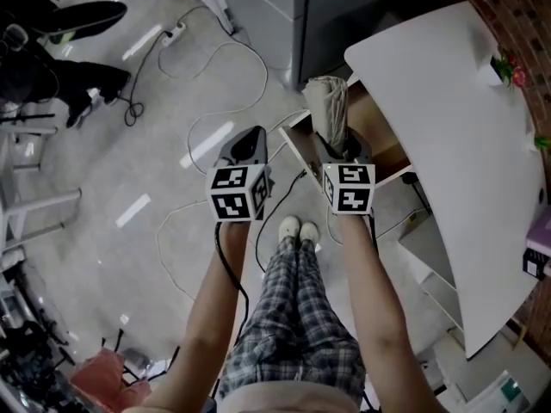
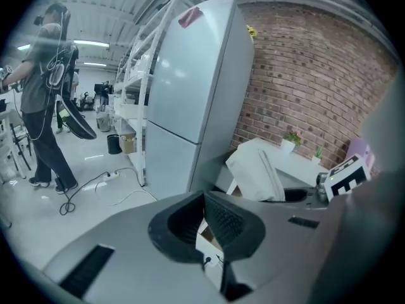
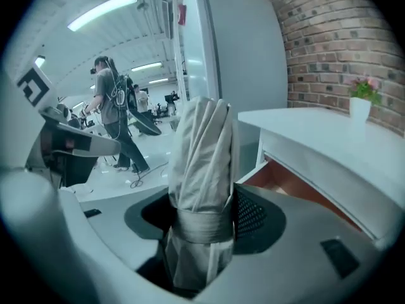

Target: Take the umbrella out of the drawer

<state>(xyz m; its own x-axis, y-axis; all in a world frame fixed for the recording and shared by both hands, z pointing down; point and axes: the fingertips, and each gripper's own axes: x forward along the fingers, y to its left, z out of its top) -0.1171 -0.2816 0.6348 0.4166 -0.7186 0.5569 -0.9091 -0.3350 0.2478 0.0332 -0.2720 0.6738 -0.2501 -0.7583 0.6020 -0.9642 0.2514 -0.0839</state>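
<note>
Centre of the head view: the right gripper (image 1: 338,149) is clamped around a folded beige umbrella (image 1: 328,101), which sticks out past its jaws toward the top of the frame. It is beside the open drawer (image 1: 383,136) of a white desk (image 1: 448,144) at right. Just left, the left gripper (image 1: 248,140) has its jaws together, holding nothing.

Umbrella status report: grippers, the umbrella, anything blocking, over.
Right gripper shut on umbrella, folded, strapped, held upright. Left gripper shut, empty. Drawer open below; umbrella looks clear of it. Nothing blocking.
</note>
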